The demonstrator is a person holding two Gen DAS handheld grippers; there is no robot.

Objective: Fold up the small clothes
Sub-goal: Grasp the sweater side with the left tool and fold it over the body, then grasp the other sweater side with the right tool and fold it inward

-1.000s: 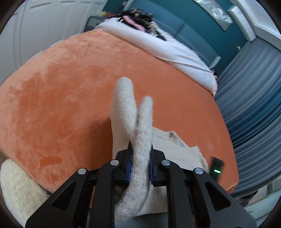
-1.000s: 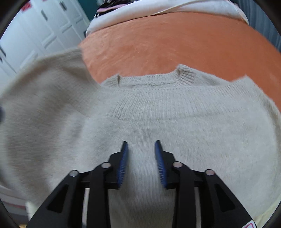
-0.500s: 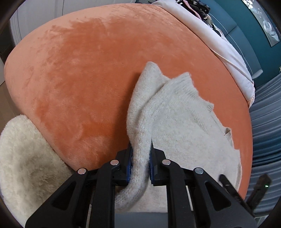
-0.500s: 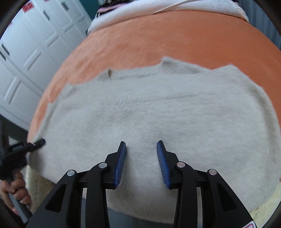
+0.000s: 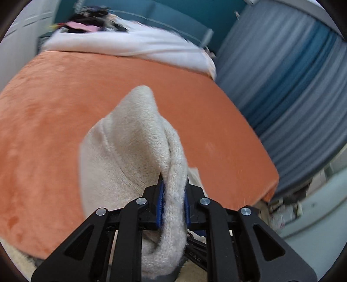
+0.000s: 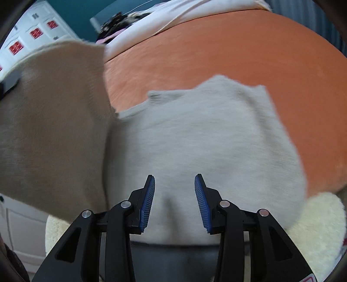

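An orange plush blanket [image 5: 65,112] covered a bed and filled most of both views. At its far end lay rumpled white bedding [image 5: 134,43] with a blurred heap of dark and pink clothes [image 5: 86,19] on top. Behind that stood a teal wall [image 5: 184,15]. Blue-grey pleated curtains [image 5: 292,76] hung along the right side of the left wrist view. In the right wrist view, white panelled cupboard doors [image 6: 32,32] with red labels showed at the upper left. A cream fleece rug [image 6: 321,221] showed below the near edge of the bed.

A beige knitted sweater [image 6: 206,141] lay on the orange blanket, its neckline towards the far end and its near hem at the bed edge.

The left gripper [image 5: 172,195] was clamped tight on a thick fold of the sweater [image 5: 130,141]. The knit bulged up in a peak ahead of the 2 blue pads and hung down behind them.

In the right wrist view, 1 part of the sweater was raised at the left, blurred, above the flat body.

The right gripper [image 6: 174,201] hovered over the near middle of the sweater. Its 2 blue-padded fingers stood wide apart, with nothing between them.
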